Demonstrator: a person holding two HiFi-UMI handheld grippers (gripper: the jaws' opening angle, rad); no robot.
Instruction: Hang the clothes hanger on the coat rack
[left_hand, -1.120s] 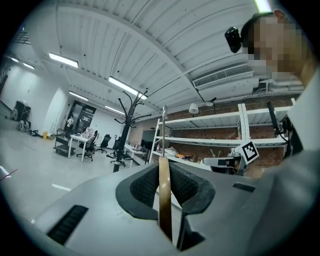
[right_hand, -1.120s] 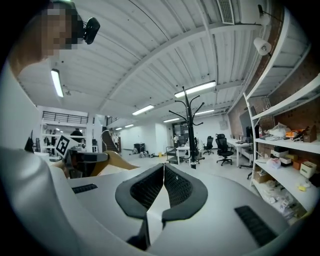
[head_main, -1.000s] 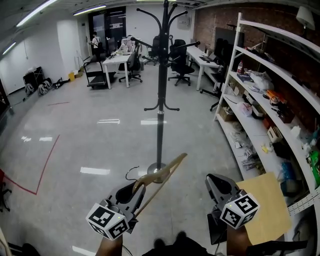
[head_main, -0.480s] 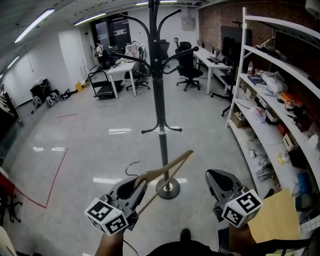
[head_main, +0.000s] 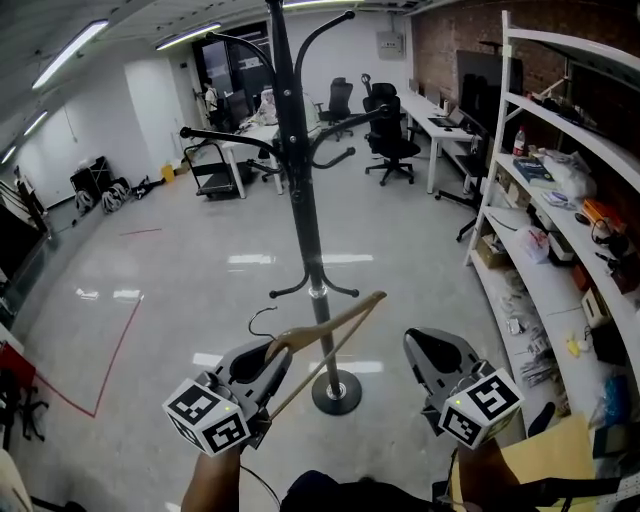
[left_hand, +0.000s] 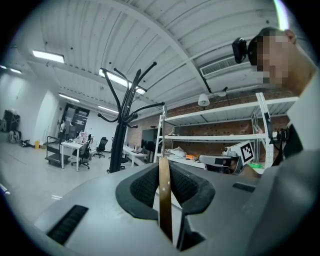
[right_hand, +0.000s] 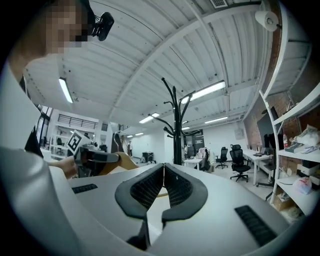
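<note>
On the open office floor, by the right-hand wall.

Shelving (head_main: 560, 190): one long white unit along the brick wall, tiers crowded with small goods too mixed to count.

Coat rack (head_main: 303, 215): one, black, upright on a round base (head_main: 335, 392). Curved arms branch near the top, with a short lower set at mid-pole. No arm carries anything. In the left gripper view the rack (left_hand: 119, 150) stands off beyond the jaws.

Office chairs: two black ones clear at the far desks (head_main: 392, 140); the rest back there is too small to count.

Grippers: two, held low and side by side.
- Left gripper (head_main: 268, 352): jaws part-closed, pinching the flat wooden body of the hanger. In its own view (left_hand: 165, 175) the wood stands edge-on between the ribbed pads, both pressing it.
- Right gripper (head_main: 425, 345): jaws pressed together at the tips, nothing between them (right_hand: 163, 172).

Clothes hanger (head_main: 330, 335): one, pale wood. One arm slants up and to the right from the left gripper, crossing in front of the lower pole in the head view. Not on the rack.

Hook (head_main: 262, 325): one thin dark wire, curling out left of the left gripper.
</note>
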